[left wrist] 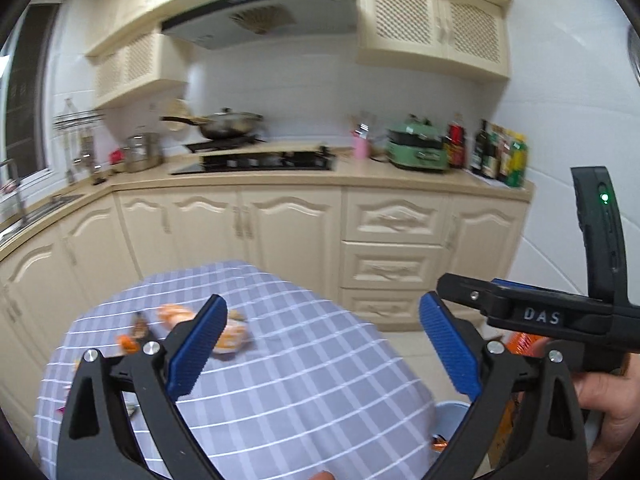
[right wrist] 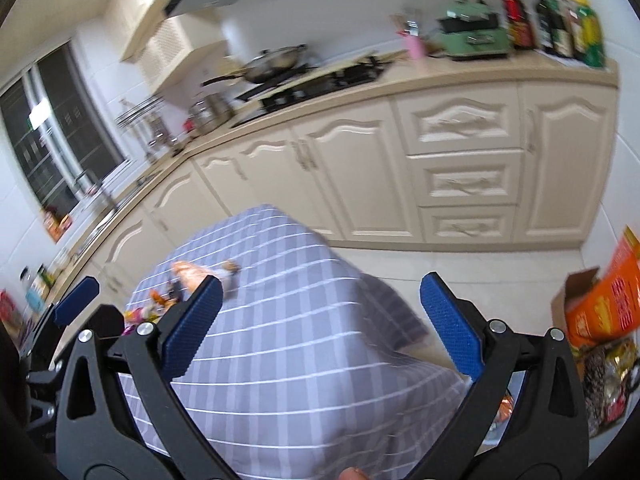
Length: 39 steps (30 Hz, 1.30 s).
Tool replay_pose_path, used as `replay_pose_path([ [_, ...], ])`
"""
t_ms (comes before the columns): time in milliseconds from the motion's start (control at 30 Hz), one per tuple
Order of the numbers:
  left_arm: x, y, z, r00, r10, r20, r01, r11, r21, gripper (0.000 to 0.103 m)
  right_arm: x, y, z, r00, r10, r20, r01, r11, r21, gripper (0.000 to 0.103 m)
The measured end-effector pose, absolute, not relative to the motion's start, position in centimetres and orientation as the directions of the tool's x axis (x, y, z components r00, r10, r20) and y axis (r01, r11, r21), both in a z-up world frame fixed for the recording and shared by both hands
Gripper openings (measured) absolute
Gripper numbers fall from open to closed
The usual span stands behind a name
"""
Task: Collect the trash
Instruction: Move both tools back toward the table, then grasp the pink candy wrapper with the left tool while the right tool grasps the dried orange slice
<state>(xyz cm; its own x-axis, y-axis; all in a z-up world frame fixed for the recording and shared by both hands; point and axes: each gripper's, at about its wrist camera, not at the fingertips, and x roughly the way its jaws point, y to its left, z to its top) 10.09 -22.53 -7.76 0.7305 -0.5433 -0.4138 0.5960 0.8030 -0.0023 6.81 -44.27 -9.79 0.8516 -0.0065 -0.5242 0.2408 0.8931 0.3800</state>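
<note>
Presently both grippers hang above the near edge of the table (left wrist: 304, 380), which I take as the landmark throughout. The left gripper (left wrist: 320, 348) has its blue pads spread wide with nothing between them, only checked tablecloth showing through the gap. The right gripper (right wrist: 320, 328) is equally wide and empty; in the left wrist view its black body (left wrist: 532, 312) sits just to the right of the table's near corner, held in a bare hand (left wrist: 612, 404).

Judgement: wide jaws over the cloth suit an approach, not a carry; no pickup has begun.

Just right of the table's near corner, low down, a pale blue rim (left wrist: 452, 412) shows. This is possibly a bin for the trash, though the fingers hide most of it, so I cannot confirm.

Further along, on the table's left-middle area, lies the trash (left wrist: 192, 328): orange and pale wrappers plus small dark scraps, bunched together and motion-blurred. The right wrist view shows the same cluster (right wrist: 192, 280) beyond the left pad. Being bunched, it could be taken piece by piece by either gripper.

On the floor right of the table stands an orange carton (right wrist: 604, 300) with foil packets beside it.

Beyond the table's far edge run the cream cabinets (left wrist: 280, 224), with hob and wok on the counter above.
</note>
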Motion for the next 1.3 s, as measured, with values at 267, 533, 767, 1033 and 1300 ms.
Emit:
replay_pose_path([
  [267, 12.0, -13.1, -7.3, 0.842, -0.386, -0.376, 0.429, 0.902, 0.036, 0.096, 11.1, -35.9, -8.7, 0.848, 0.089, -0.523, 0.092, 0.946, 0.311, 0.097],
  [533, 15.6, -2.5, -10.9, 0.878, -0.184, -0.442, 0.224, 0.974, 0.038, 0.096, 17.5, -26.7, -11.6, 0.783, 0.185, -0.594, -0.058, 0.972, 0.227, 0.097],
  [767, 19.9, 1.3, -16.0, 0.838, -0.062, -0.542, 0.141, 0.984, 0.107, 0.096, 21.8, -22.1, -15.1, 0.722, 0.198, -0.663, -0.123, 0.98, 0.158, 0.097],
  [1033, 25.0, 1.0, -20.1, 0.757, -0.024, -0.653, 0.164, 0.974, 0.154, 0.096, 25.6, -20.7, -18.6, 0.655, 0.204, -0.727, -0.143, 0.979, 0.146, 0.09],
  [1300, 27.3, 1.4, -21.5, 0.684, -0.075, -0.725, 0.194, 0.977, 0.083, 0.083, 29.0, -19.2, -21.2, 0.59, 0.207, -0.78, -0.163, 0.977, 0.136, 0.055],
])
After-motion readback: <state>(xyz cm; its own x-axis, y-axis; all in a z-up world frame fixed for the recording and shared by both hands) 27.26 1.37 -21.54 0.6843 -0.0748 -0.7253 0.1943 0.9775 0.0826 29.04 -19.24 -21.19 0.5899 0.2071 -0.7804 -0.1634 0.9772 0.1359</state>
